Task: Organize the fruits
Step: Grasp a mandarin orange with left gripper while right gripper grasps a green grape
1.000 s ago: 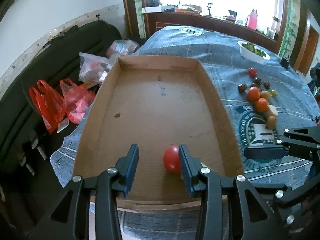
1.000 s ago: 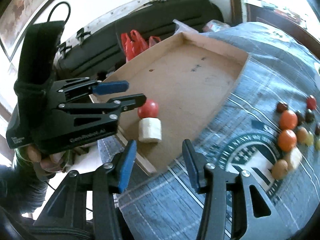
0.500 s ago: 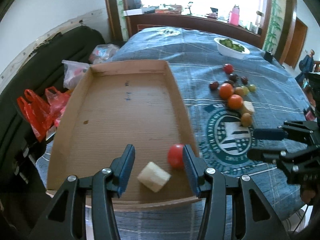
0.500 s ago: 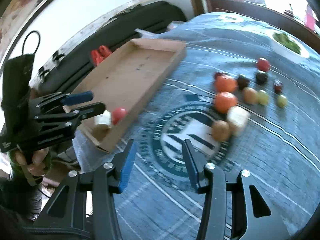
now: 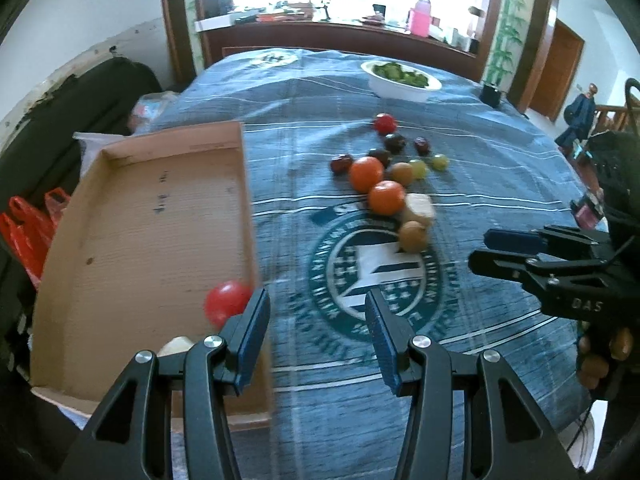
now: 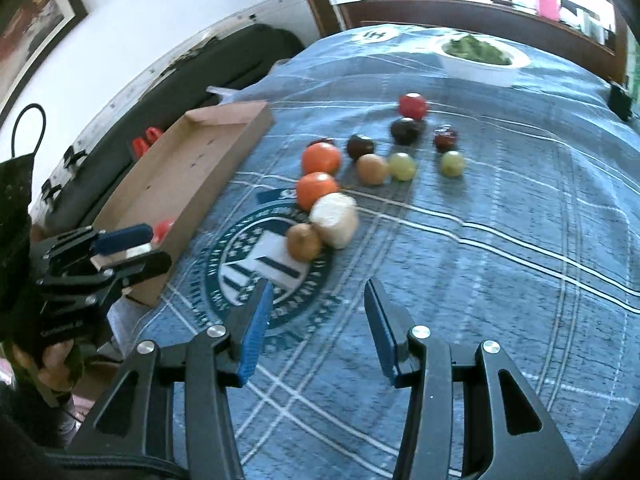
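A shallow cardboard tray (image 5: 132, 216) (image 6: 192, 168) lies on the blue cloth at the left. A red tomato (image 5: 226, 302) (image 6: 163, 227) and a pale banana piece (image 5: 176, 347) rest in its near corner. Loose fruit sits mid-table: two oranges (image 5: 366, 174) (image 6: 318, 190), a brown kiwi (image 5: 414, 236) (image 6: 304, 242), a banana piece (image 5: 418, 208) (image 6: 334, 220), green grapes (image 6: 402, 166), dark plums (image 6: 406, 130) and another tomato (image 5: 385, 123) (image 6: 413, 105). My left gripper (image 5: 316, 330) is open and empty by the tray's near right corner. My right gripper (image 6: 318, 326) is open, empty, just short of the kiwi.
A white bowl of greens (image 5: 402, 78) (image 6: 480, 58) stands at the far side. Red plastic bags (image 5: 28, 232) and a black sofa (image 5: 100, 92) lie left of the table. A dark wooden sideboard (image 5: 340, 38) with a pink bottle (image 5: 422, 16) runs behind.
Both grippers have swung right, away from the tray and toward the loose fruit. The tomato and banana piece stay in the tray, no longer between the left fingers. Both stayed open.
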### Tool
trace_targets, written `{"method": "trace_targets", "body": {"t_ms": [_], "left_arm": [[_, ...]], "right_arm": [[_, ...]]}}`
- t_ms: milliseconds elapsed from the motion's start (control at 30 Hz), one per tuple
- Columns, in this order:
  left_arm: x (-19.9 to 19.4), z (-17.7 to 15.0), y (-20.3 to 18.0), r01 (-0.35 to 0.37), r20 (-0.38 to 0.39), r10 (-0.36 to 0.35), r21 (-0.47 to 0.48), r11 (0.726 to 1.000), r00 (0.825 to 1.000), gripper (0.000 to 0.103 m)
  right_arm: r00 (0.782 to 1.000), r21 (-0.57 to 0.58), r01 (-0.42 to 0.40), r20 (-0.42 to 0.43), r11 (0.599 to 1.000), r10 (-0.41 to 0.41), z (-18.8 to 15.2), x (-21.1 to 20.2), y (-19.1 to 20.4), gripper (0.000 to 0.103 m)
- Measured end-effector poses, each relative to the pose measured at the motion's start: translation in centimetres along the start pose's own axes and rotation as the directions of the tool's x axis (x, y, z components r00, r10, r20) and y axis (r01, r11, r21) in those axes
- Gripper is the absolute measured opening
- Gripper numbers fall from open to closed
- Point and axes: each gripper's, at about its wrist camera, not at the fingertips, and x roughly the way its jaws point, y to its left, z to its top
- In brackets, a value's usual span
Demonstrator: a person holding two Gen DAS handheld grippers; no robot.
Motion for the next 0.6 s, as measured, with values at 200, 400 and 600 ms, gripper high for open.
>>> {"method": "trace_targets", "body": {"t_ms": [200, 400, 600], "left_arm": [[1.4, 1.7, -1.6, 0.025, 0.000, -0.025, -0.020, 0.999, 1.000, 0.049], [3.6, 4.8, -2.1, 0.023, 0.019, -0.021, -0.096, 0.995, 1.000, 0.049], [7.2, 7.4, -1.9, 0.033, -0.013, -0.035, -0.169, 0.985, 0.999, 0.049]], "right_arm": [[0.998, 0.062, 0.060, 0.033, 0.996, -0.062, 0.6, 0.0, -2.8, 0.049], [0.989, 0.127, 0.124, 0.069, 0.984, -0.133, 2.3, 0.3, -5.3, 0.048], [0.980, 0.148, 0.175, 0.069, 0.973, -0.187, 4.2, 1.7, -7.0, 0.043]]}}
